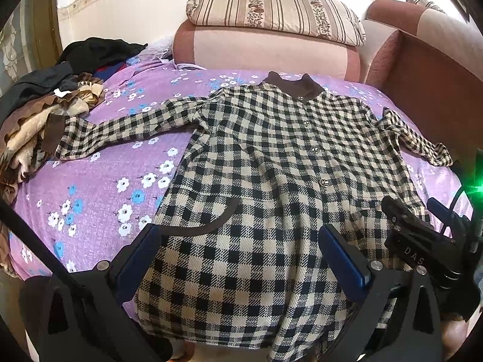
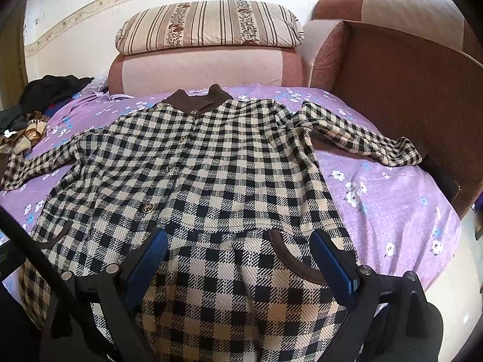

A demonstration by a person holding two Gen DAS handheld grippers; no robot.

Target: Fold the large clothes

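A black-and-cream checked coat (image 1: 271, 157) with a brown collar lies spread flat, front up, on a purple flowered bedsheet (image 1: 99, 187). Both sleeves stretch outward. My left gripper (image 1: 238, 238) is open over the coat's lower part, near the left pocket. My right gripper (image 2: 238, 244) is open over the lower part near the right pocket (image 2: 289, 259); the coat (image 2: 211, 163) fills that view. The right gripper also shows at the right edge of the left wrist view (image 1: 422, 235). Neither holds cloth.
A heap of other clothes (image 1: 45, 102) lies at the sheet's far left. A striped pillow (image 1: 271, 9) rests on a pink cushion (image 1: 259, 51) behind the coat. A brown sofa arm (image 2: 401, 84) borders the right side.
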